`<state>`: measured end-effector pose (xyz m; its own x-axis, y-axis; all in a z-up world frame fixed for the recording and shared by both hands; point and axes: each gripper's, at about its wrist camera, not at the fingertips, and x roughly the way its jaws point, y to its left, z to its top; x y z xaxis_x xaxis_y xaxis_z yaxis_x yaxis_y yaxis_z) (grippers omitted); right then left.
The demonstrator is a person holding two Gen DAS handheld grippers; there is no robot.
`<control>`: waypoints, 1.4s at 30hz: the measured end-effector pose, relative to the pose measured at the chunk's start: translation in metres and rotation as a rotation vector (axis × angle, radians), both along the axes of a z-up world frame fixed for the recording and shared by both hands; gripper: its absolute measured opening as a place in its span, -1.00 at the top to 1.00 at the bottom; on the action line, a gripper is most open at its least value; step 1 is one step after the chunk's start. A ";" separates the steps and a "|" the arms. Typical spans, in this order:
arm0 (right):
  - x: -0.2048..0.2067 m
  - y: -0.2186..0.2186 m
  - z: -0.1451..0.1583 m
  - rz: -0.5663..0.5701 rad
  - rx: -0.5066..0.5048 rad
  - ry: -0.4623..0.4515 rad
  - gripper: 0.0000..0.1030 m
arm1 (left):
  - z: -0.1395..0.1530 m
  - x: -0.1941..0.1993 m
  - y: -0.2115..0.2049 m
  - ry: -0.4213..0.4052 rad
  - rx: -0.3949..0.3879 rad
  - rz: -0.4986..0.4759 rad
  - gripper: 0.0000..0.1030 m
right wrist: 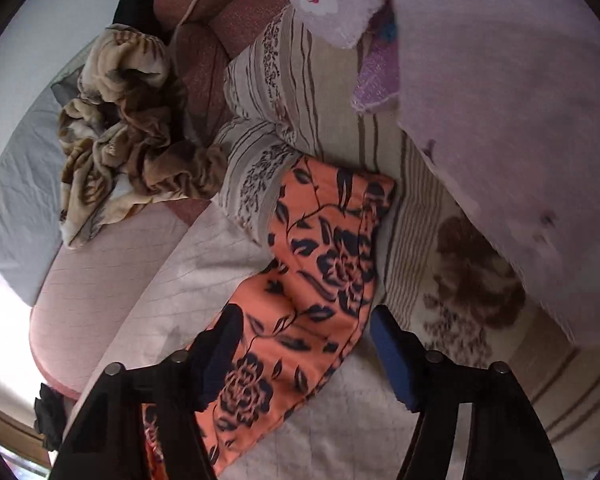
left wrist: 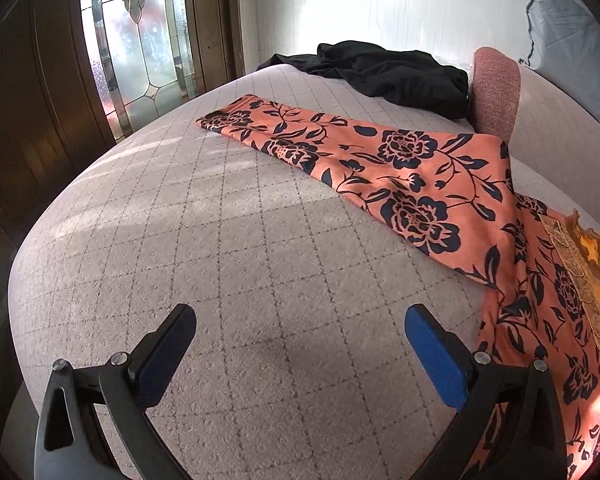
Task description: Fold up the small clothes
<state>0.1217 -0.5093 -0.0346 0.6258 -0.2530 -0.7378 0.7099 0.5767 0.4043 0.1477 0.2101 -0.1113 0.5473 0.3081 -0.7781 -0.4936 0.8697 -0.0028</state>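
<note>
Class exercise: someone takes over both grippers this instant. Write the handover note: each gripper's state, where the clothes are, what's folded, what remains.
Left gripper: open, empty, over bare bed.
Right gripper: open, straddling one end of the orange floral garment, not gripping it.
The garment lies spread across the bed, one long part folded over flat. The black garment lies crumpled at the far edge.
Done: apparently a first fold on the floral piece.
Left: finish folding it, then the black one.
</note>
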 end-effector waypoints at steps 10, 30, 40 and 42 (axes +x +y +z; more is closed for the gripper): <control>0.043 -0.019 -0.026 -0.167 -0.129 0.175 0.12 | -0.011 0.011 0.004 0.015 -0.049 0.003 -1.00; 0.090 0.288 0.164 0.600 -0.420 -0.289 0.90 | 0.007 0.000 0.007 -0.073 -0.121 -0.017 -1.00; 0.096 0.508 -0.046 1.059 -0.084 0.063 -0.49 | 0.012 -0.005 0.012 -0.095 -0.161 -0.029 -1.00; 0.083 0.494 -0.055 1.035 -0.069 0.059 -0.48 | 0.014 -0.006 0.013 -0.107 -0.168 -0.024 -1.00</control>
